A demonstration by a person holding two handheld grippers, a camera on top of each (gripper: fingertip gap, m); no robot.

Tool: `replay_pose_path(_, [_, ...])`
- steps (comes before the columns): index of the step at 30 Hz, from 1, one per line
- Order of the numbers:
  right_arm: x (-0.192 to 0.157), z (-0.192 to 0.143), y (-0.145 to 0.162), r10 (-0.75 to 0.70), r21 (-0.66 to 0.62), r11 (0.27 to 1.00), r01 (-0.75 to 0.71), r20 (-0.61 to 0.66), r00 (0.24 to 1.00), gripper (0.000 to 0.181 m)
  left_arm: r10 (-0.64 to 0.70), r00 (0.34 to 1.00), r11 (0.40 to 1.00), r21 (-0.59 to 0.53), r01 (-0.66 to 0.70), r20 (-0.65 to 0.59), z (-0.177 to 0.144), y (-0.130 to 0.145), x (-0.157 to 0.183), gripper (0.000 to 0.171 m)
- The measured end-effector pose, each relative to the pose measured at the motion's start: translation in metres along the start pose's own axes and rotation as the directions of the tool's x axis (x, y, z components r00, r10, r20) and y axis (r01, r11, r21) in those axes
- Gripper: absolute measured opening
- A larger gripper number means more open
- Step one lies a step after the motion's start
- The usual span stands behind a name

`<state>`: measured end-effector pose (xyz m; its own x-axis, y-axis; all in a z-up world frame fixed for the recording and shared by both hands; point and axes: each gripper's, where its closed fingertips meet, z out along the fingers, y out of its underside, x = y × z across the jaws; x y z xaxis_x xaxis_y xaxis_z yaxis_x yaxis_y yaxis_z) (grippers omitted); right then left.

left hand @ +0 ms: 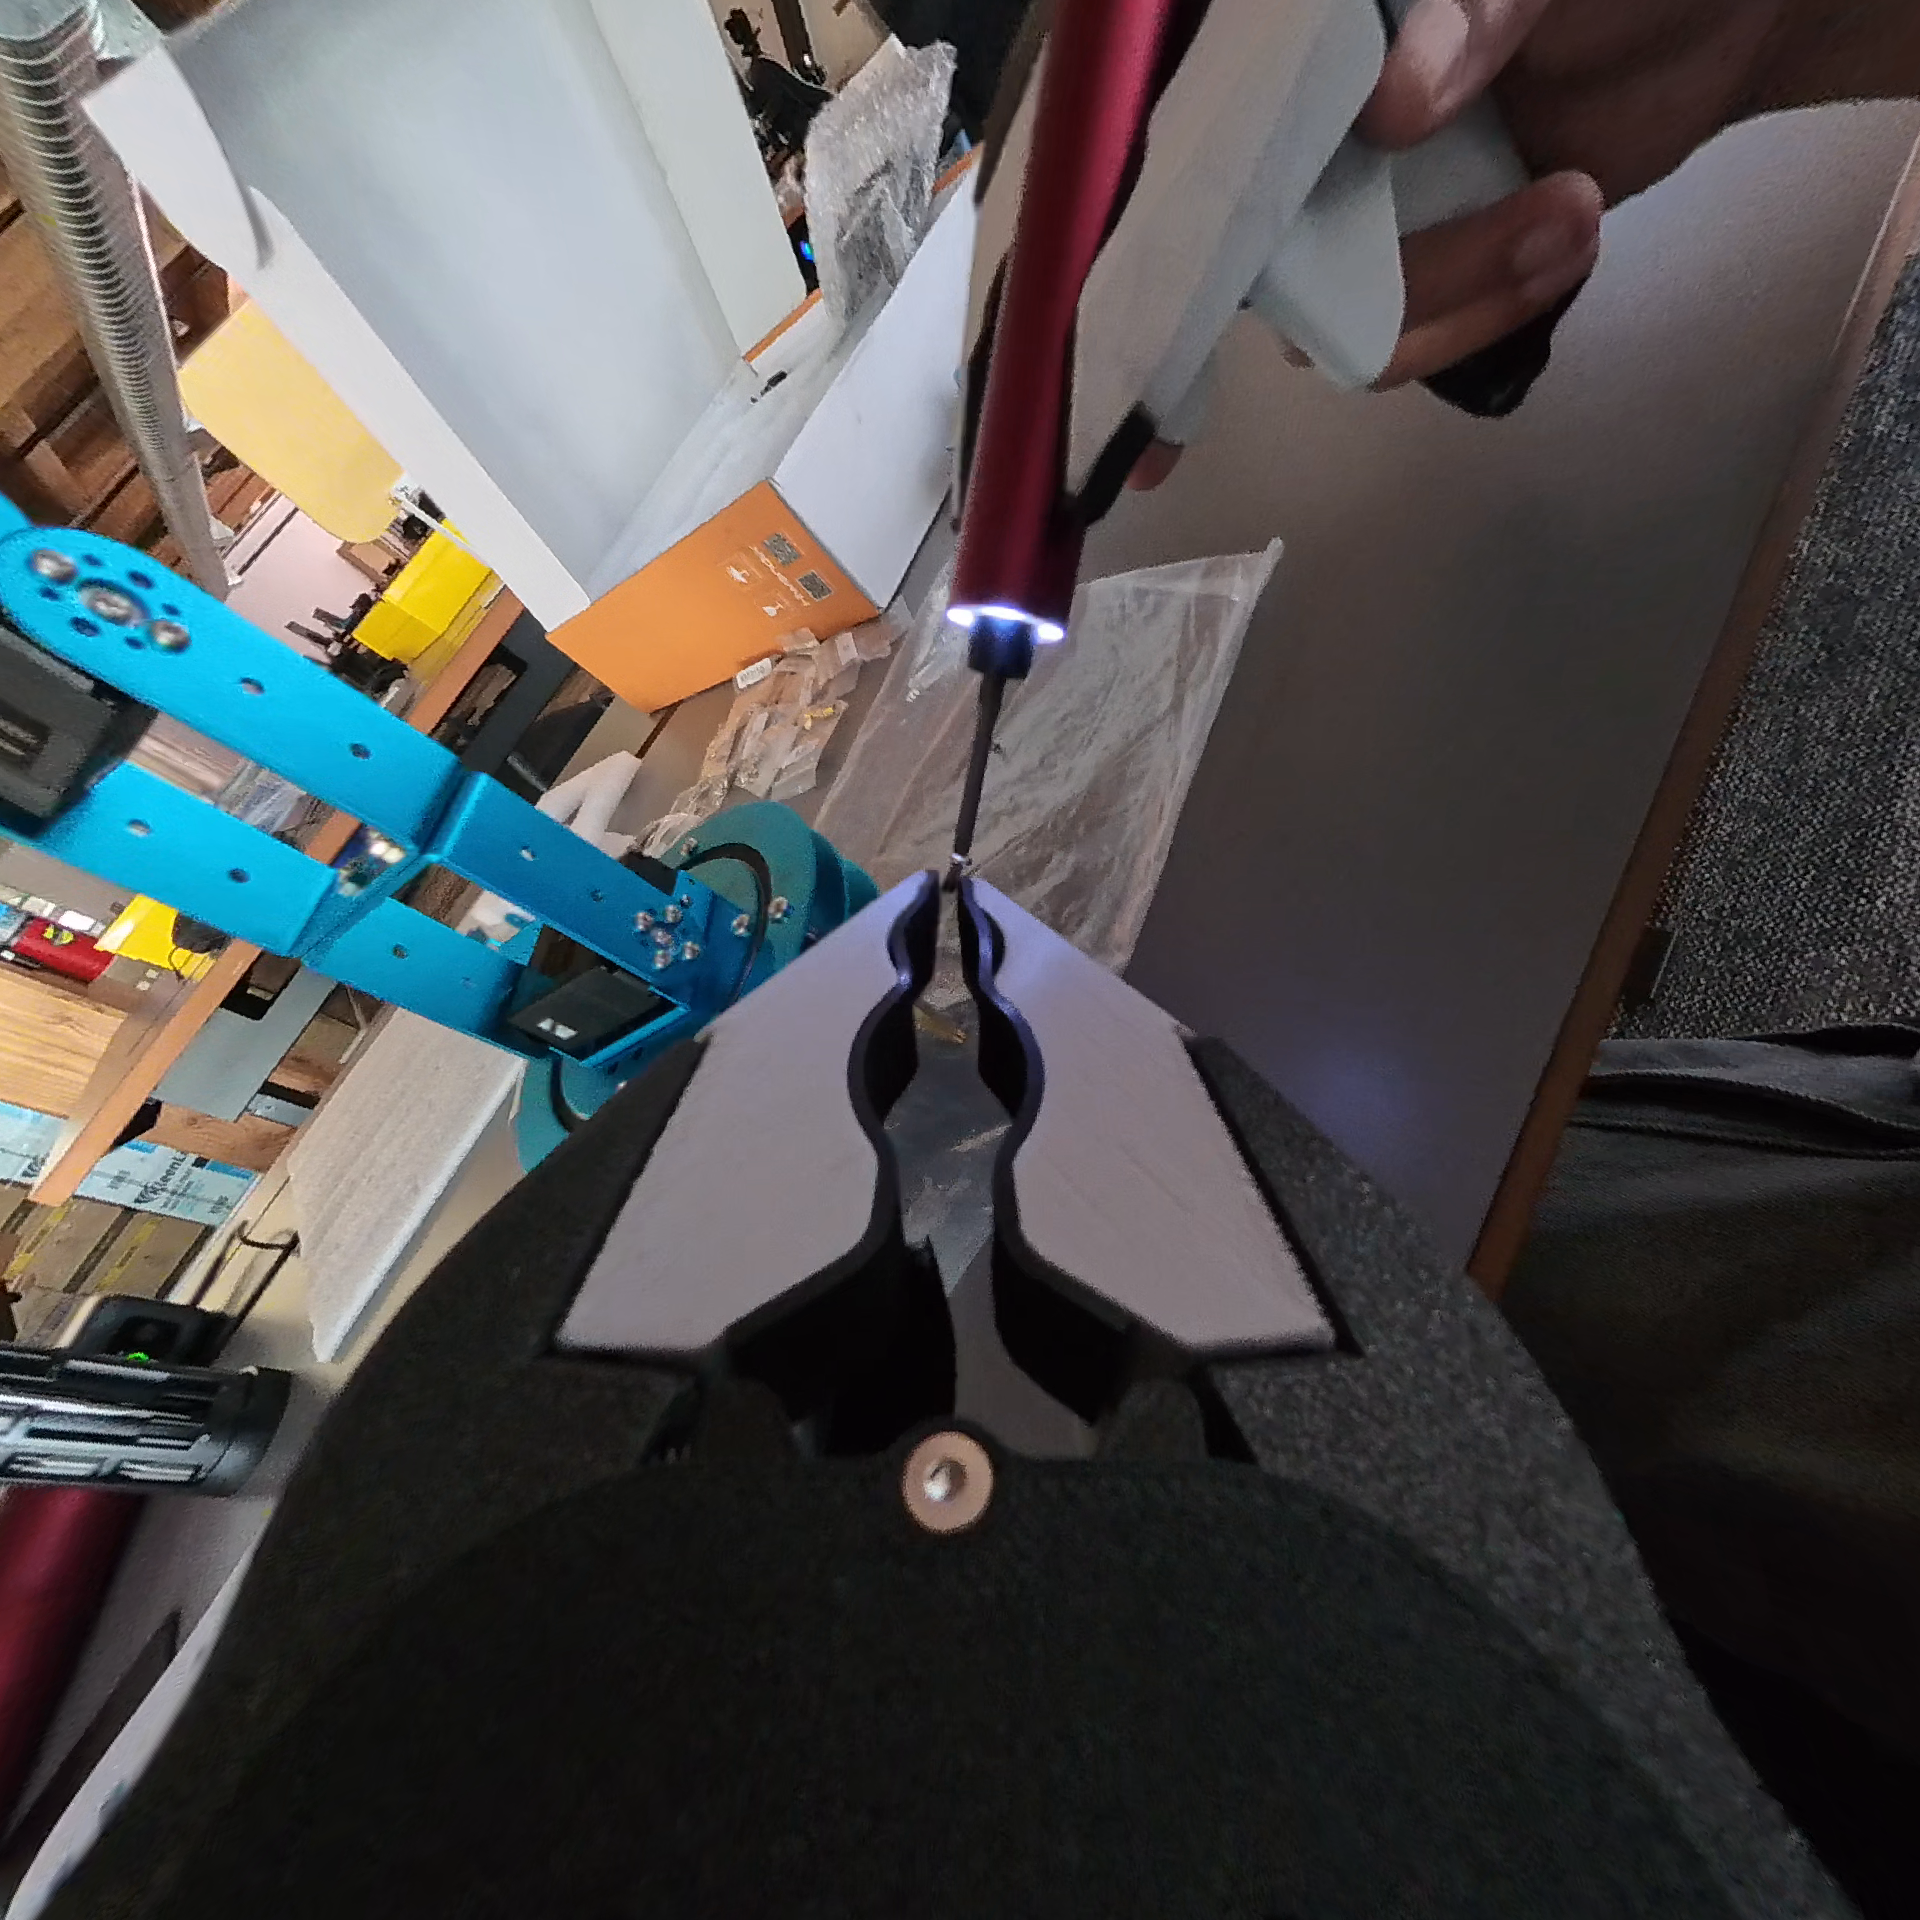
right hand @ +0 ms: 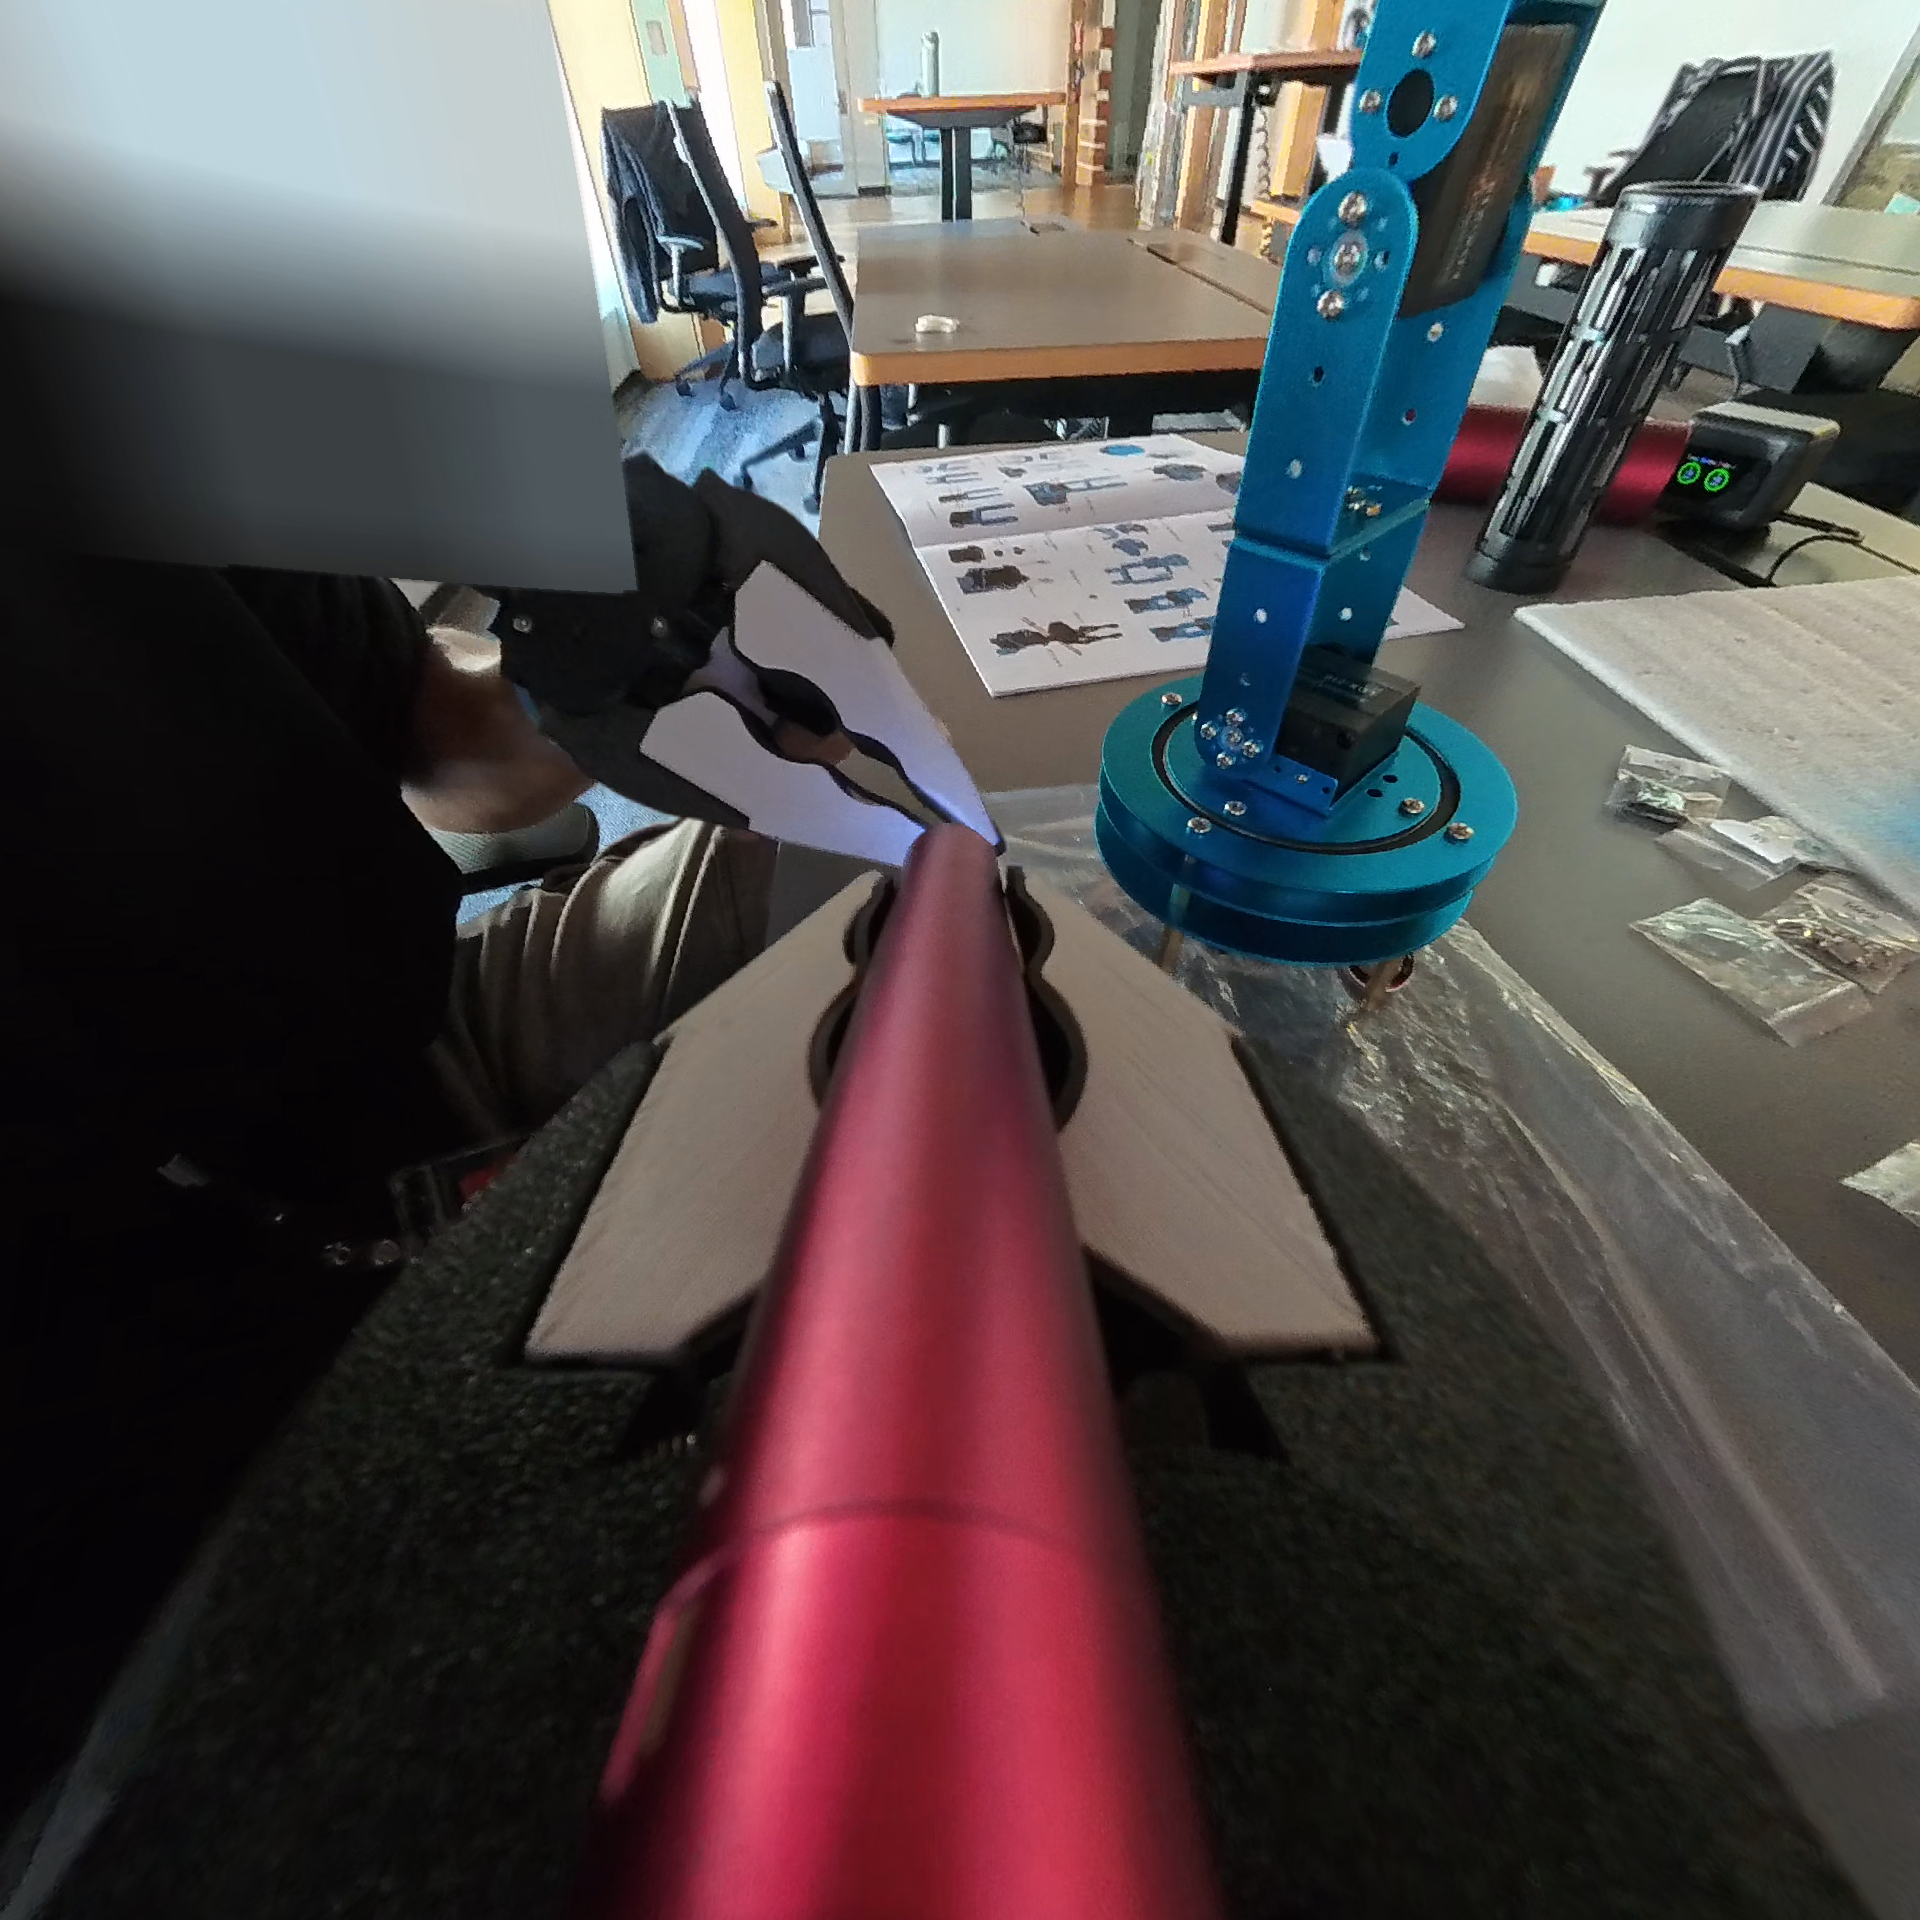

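My left gripper [left hand: 951, 885] is shut, its tips pinching a tiny silver screw [left hand: 958, 861]. My right gripper [right hand: 945, 891] is shut on a red electric screwdriver [right hand: 914, 1351]. The screwdriver also shows in the left wrist view [left hand: 1023, 343], with a lit ring at its nose and its thin black bit [left hand: 982, 769] touching the screw. In the right wrist view the left gripper [right hand: 982, 831] meets the screwdriver's nose just off the table's near-left corner. A blue metal robot arm [right hand: 1320, 540] stands upright on a round blue base [right hand: 1299, 883] to the right; it also shows in the left wrist view [left hand: 416, 831].
A clear plastic sheet [right hand: 1558, 1195] covers the dark table [right hand: 1714, 1091]. An open instruction booklet [right hand: 1091, 561] lies behind the arm. Small bags of parts [right hand: 1766, 966], a white foam sheet [right hand: 1766, 675] and a black cylinder [right hand: 1600, 384] sit at the right. An orange-and-white box [left hand: 727, 613] lies nearby.
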<state>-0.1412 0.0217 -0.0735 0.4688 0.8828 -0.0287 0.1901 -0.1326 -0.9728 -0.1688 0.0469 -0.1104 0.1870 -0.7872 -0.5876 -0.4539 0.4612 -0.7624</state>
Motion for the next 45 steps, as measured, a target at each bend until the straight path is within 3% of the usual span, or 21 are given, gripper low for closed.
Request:
replay_pose_path(1, [-0.001, -0.001, -0.002, 0.003, 0.012, 1.0, -0.003, 0.009, 1.0, 0.021, -0.009, 1.0, 1.0, 0.001, 0.009, -0.001, 0.0, -0.001, -0.001, 0.008])
replay_pose_path(8, [0.001, -0.007, -0.013, -0.018, 0.05, 0.999, 0.019, -0.024, 1.0, 0.021, -0.091, 0.996, 0.996, 0.004, 0.091, 0.021, -0.006, 0.003, -0.02, 0.023])
replay_pose_path(12, [0.01, -0.007, -0.028, -0.086, 0.082, 0.992, 0.097, -0.135, 0.987, 0.021, -0.194, 0.975, 0.981, 0.041, 0.191, 0.11, -0.012, 0.011, -0.06, 0.025])
replay_pose_path(15, [0.023, -0.009, -0.052, -0.134, 0.139, 0.975, 0.176, -0.269, 0.954, 0.021, -0.397, 0.905, 0.913, 0.162, 0.373, 0.152, -0.018, 0.009, -0.105, 0.036])
replay_pose_path(19, [0.038, -0.016, -0.087, -0.126, 0.253, 0.935, 0.248, -0.416, 0.9, 0.021, -0.57, 0.816, 0.796, 0.311, 0.519, 0.097, -0.019, -0.003, -0.145, 0.069])
replay_pose_path(23, [0.043, -0.016, -0.107, -0.107, 0.329, 0.901, 0.282, -0.461, 0.881, 0.021, -0.552, 0.834, 0.786, 0.331, 0.522, -0.002, -0.007, -0.02, -0.142, 0.08])
replay_pose_path(26, [0.041, -0.013, -0.112, -0.07, 0.374, 0.897, 0.236, -0.408, 0.91, 0.021, -0.503, 0.863, 0.818, 0.348, 0.458, 0.049, -0.005, -0.03, -0.142, 0.079])
replay_pose_path(30, [0.046, -0.013, -0.11, -0.03, 0.411, 0.887, 0.213, -0.409, 0.912, 0.021, -0.403, 0.898, 0.867, 0.39, 0.311, 0.179, -0.014, -0.044, -0.143, 0.061])
replay_pose_path(37, [0.049, 0.004, -0.096, 0.011, 0.42, 0.895, 0.149, -0.356, 0.934, 0.021, -0.413, 0.889, 0.88, 0.336, 0.334, 0.196, 0.0, -0.041, -0.141, 0.073])
replay_pose_path(45, [0.044, 0.006, -0.094, 0.004, 0.417, 0.897, 0.149, -0.343, 0.939, 0.021, -0.373, 0.902, 0.903, 0.306, 0.3, 0.217, 0.006, -0.036, -0.144, 0.072])
